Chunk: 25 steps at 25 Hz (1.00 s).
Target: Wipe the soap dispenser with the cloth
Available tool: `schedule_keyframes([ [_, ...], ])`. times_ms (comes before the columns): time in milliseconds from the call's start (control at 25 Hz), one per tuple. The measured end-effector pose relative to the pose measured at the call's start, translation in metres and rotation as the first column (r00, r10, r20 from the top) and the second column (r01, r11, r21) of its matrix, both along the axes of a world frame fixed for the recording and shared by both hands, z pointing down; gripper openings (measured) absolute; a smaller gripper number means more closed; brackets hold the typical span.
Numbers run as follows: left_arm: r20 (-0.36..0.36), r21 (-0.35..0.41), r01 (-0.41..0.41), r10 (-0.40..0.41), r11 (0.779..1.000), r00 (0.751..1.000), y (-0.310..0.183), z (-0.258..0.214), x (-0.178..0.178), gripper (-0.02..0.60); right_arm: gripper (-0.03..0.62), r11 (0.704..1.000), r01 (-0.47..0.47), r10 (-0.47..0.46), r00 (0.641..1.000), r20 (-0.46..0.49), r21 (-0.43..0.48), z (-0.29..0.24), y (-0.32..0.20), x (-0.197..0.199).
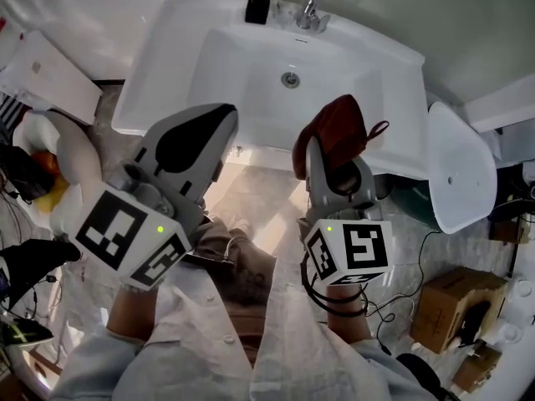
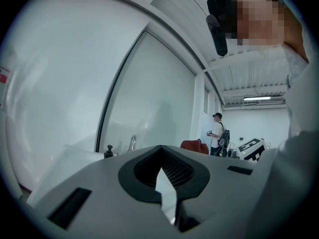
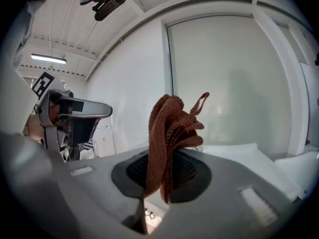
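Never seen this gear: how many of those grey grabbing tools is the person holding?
2. The left gripper, jaws shut and empty, before the left half of the sink; the right gripper, shut on the cloth, beside it.

Head view: mounted high, facing steeply down onto the sink (image 1: 251,107) at the far side. Left gripper view: close behind its own jaws, tilted up at the far wall (image 2: 149,98) and ceiling (image 2: 249,78). Right gripper view: likewise, with the left gripper (image 3: 102,111) at its left. Head and left gripper views share the soap dispenser (image 1: 257,5) (image 2: 108,151) and tap (image 1: 311,7) (image 2: 132,142). All three share the cloth (image 1: 338,128) (image 2: 194,146) (image 3: 169,133).

Coarse knit cloth (image 3: 169,133), glossy sink (image 1: 251,61)
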<state>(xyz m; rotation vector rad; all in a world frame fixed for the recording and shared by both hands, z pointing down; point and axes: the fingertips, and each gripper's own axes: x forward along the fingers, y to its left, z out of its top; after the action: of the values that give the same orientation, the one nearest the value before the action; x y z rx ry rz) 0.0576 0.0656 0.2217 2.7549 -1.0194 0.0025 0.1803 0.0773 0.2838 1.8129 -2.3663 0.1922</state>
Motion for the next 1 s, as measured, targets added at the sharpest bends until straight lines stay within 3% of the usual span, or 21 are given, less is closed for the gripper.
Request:
schedule_keyframes([
  [360, -0.003, 0.001, -0.063, 0.063, 0.998, 0.998, -0.009, -0.006, 0.001, 0.005, 0.055, 1.0, -0.004, 0.004, 1.0, 0.006, 0.017, -0.015, -0.012, -0.019],
  [1000, -0.013, 0.009, -0.089, 0.089, 0.996, 0.996, -0.019, -0.008, -0.019, 0.005, 0.055, 0.997, 0.013, -0.013, 1.0, -0.007, 0.075, -0.037, -0.023, -0.051],
])
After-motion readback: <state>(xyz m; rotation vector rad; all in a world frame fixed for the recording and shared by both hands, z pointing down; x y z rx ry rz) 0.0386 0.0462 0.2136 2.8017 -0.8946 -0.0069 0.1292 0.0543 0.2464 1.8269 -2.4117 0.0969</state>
